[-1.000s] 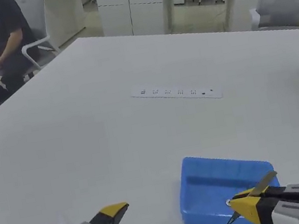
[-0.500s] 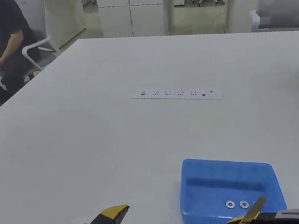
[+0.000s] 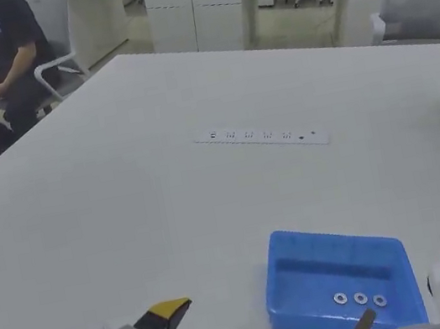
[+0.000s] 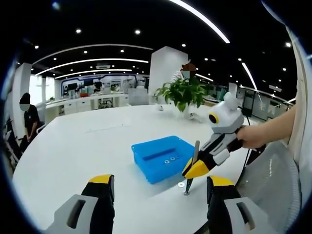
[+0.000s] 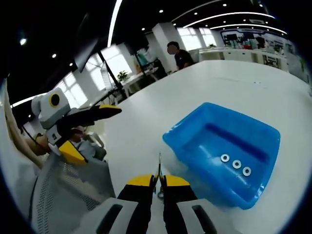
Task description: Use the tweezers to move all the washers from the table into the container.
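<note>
1. Three small silver ring washers (image 3: 360, 298) sat in a row inside the blue container (image 3: 290, 310).
2. Right gripper (image 5: 159, 183) clamped the tweezers (image 5: 158, 170), tip beside another washer (image 4: 181, 184) on the table (image 4: 97, 146).
3. Left gripper (image 4: 162, 179) gaped, holding nothing.

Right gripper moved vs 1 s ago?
Yes. The right gripper pulled back from over the blue plastic container to just outside its near wall.

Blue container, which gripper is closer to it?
Right. The right gripper, clamping tweezers, is beside the blue container; the left gripper hangs apart, off to its left.
</note>
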Demonstrator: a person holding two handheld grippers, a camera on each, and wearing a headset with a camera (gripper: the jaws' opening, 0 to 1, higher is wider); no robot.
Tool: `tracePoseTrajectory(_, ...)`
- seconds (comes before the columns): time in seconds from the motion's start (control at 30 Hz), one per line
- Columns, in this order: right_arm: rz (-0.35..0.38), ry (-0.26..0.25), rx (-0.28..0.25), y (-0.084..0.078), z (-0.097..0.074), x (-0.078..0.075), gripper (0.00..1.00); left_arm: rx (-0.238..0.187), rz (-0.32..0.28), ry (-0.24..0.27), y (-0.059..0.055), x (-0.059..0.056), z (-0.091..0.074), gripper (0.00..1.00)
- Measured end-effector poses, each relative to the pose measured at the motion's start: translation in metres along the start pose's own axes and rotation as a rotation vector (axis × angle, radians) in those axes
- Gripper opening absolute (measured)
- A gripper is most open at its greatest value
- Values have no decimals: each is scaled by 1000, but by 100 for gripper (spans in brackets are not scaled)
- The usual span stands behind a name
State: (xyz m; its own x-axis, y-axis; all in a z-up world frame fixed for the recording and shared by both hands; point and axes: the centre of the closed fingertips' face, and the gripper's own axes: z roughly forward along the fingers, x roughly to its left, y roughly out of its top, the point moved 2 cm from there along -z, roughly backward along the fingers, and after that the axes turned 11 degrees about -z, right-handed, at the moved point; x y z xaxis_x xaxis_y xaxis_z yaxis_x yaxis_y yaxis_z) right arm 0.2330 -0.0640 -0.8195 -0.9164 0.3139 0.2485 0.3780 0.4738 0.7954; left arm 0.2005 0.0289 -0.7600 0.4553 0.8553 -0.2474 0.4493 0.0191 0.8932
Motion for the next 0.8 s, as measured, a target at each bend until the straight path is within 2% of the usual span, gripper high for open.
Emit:
tracePoseTrajectory(0.2,-44,9,36,-4,2,3,4,6,5,0,-1,-1,0,78)
tracePoseTrajectory(0.43,-87,14,49,-5,4,7,4,8,7,0,-1,-1,0,78)
tracePoseTrajectory(0.5,-126,17,57,-4,4,10,4,10,9,0,-2,-1,0,78)
tracePoseTrajectory(0.73,-376,39,107,-4,8,21,4,12,10,0,-2,-1,0,78)
tracePoseTrajectory(0.8,-414,49,117,-4,9,25,4,12,10,0,-2,-1,0,77)
